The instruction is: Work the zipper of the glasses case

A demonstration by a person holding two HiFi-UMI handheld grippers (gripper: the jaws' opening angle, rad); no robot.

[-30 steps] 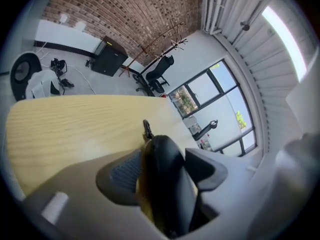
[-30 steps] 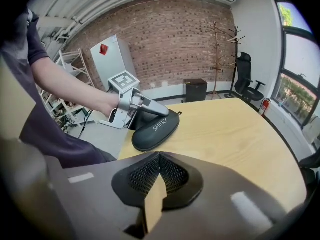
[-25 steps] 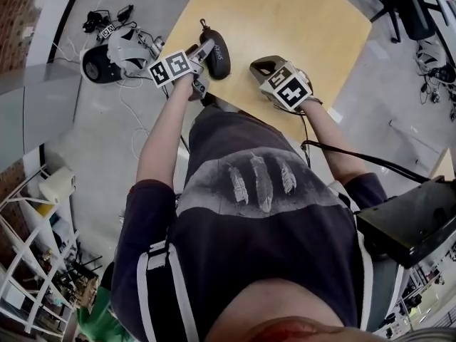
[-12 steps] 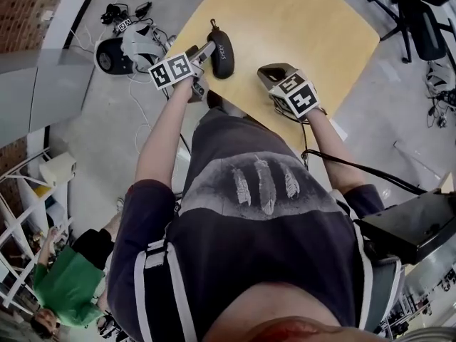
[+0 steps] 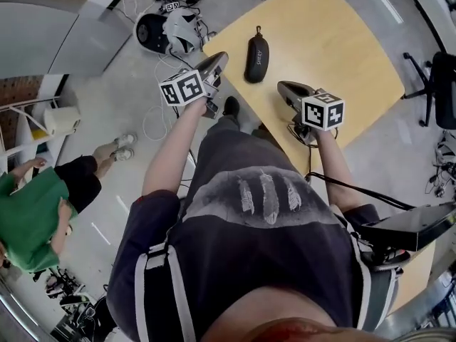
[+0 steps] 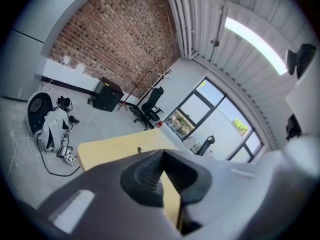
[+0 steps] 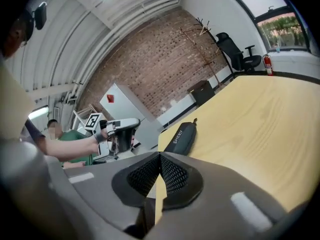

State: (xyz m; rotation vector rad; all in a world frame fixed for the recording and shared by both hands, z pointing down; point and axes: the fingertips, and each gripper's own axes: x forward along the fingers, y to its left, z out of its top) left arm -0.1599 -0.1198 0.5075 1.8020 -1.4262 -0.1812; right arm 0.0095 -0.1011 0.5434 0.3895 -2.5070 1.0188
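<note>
The black glasses case (image 5: 256,49) lies zipped on the yellow table (image 5: 335,41), with its pull tab at the far end. My left gripper (image 5: 218,60) hovers off the table's near-left edge, a short way from the case and not touching it. Its jaws are shut with nothing between them (image 6: 162,155). My right gripper (image 5: 284,88) is held over the table's near edge, to the near right of the case, also shut and empty (image 7: 160,157). In the right gripper view the case (image 7: 180,138) lies ahead to the left, with the left gripper (image 7: 117,130) behind it.
A white and black device (image 5: 167,30) with cables sits on the floor beyond the table's left corner. A person in green (image 5: 32,212) crouches at the left. A black box (image 5: 420,226) is at my right side, and an office chair (image 5: 445,77) stands at the far right.
My left gripper, which was at the case's near end, has drawn back from it. The head view has swung, bringing the person in green into sight.
</note>
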